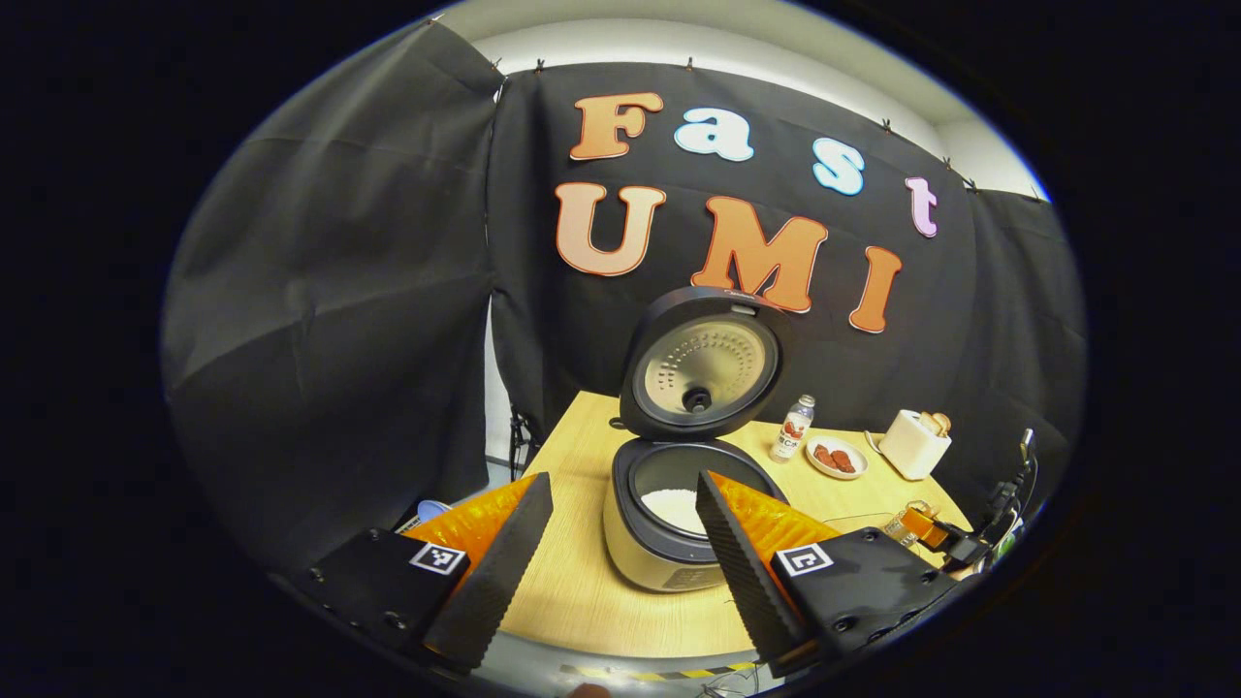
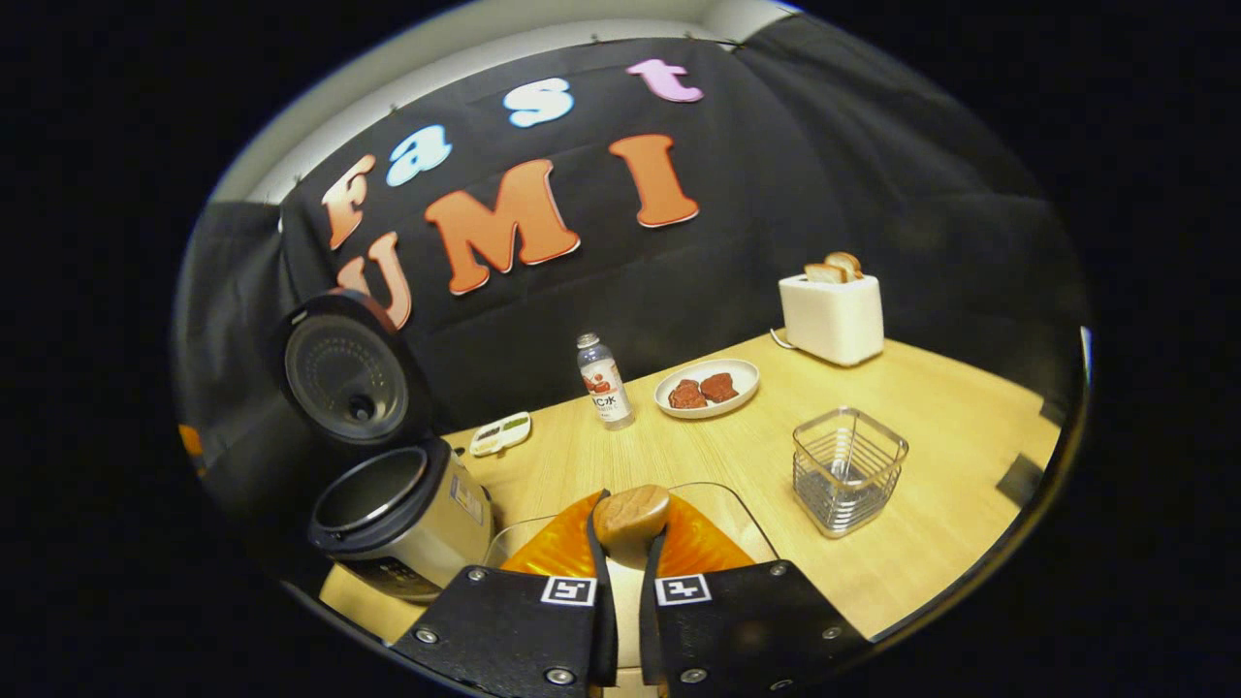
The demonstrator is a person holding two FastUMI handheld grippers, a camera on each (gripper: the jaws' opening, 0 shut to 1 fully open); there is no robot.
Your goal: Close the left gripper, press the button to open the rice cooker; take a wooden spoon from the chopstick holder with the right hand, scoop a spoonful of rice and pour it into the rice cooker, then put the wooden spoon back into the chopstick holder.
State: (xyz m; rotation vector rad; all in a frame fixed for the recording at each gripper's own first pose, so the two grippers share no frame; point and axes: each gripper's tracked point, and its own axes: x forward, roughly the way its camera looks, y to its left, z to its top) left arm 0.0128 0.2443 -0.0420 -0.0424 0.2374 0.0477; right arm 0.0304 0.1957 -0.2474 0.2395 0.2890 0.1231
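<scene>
The beige rice cooker (image 1: 669, 543) stands lid-up with white rice inside. The left gripper (image 1: 620, 543) hangs back, fingers wide. The right gripper (image 2: 620, 562) fingers clamp the wooden spoon (image 2: 631, 516) near the wire chopstick holder (image 2: 848, 470), likely for returning it.

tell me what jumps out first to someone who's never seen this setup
The round cream rice cooker stands near the wooden table's front edge with its dark lid swung upright, white rice in the pot. In the right gripper view, the right gripper is clamped on a rounded wooden spoon over a clear glass container. To the right stands the square wire chopstick holder.
</scene>
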